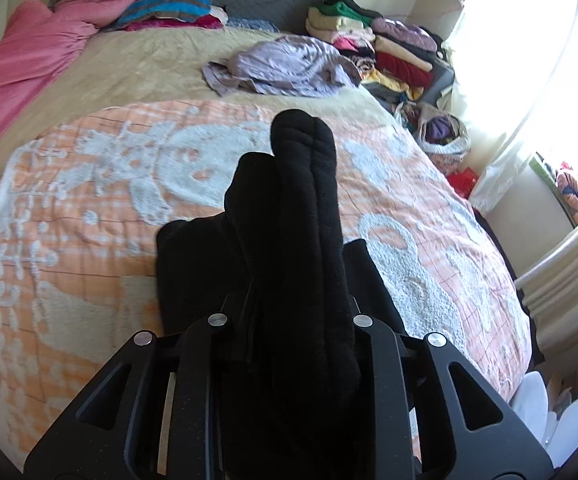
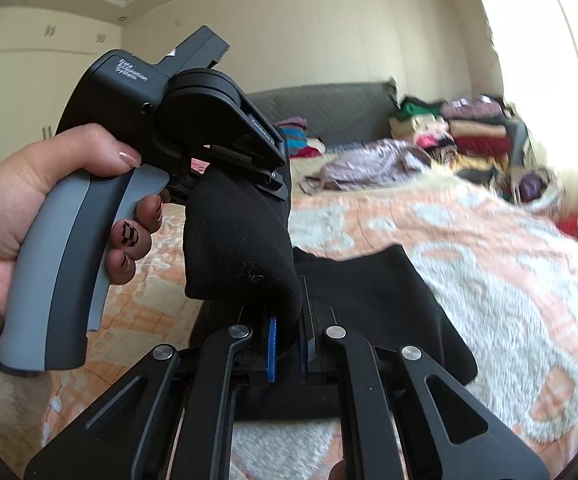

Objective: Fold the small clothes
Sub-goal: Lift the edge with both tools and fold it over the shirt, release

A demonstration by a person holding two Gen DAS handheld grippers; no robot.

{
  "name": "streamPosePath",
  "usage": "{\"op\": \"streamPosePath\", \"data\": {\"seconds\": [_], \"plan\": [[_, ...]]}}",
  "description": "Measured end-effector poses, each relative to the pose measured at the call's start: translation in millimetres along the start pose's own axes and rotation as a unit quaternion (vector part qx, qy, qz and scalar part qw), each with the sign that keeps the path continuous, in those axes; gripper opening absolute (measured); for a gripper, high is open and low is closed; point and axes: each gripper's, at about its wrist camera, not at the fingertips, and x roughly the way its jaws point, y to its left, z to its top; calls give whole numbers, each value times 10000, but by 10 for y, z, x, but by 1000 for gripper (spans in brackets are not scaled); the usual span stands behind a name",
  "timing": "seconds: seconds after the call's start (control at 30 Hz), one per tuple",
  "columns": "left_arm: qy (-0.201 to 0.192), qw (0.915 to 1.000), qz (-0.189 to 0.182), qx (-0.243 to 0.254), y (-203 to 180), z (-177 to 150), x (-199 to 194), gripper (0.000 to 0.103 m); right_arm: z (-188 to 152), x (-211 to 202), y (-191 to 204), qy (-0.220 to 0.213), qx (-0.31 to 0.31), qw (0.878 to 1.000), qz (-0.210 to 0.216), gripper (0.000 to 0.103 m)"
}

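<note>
A black sock (image 1: 305, 200) stretches forward from my left gripper (image 1: 289, 312), which is shut on it; the cloth hides the fingertips. In the right wrist view the same black sock (image 2: 233, 240) hangs taut between both tools. The left gripper (image 2: 249, 164), held by a hand (image 2: 9, 208), clamps its upper end. My right gripper (image 2: 289, 332), with blue pads (image 2: 271, 344), is shut on its lower end. Below them a flat black garment (image 2: 369, 300) lies on the orange and white bedspread (image 1: 89, 200).
A crumpled lilac garment (image 1: 289, 64) lies further up the bed. Stacks of folded clothes (image 1: 389, 48) stand at the far right corner, with a bag of clothes (image 1: 445, 132) on the floor. A pink duvet (image 1: 29, 60) and pillows lie at the far left.
</note>
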Motion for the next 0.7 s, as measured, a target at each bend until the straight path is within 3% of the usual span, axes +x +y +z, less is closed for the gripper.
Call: {"op": "streamPosePath", "data": {"seconds": [0.5,0.7], "plan": [[517,9980,141,332,-410,-29,535,23,-147,140,-372,637,1121,9916,44,7],[723,9964,228,389,-492,-57,765,27,-230,261,-623,978,1918,9761,281,8]]}}
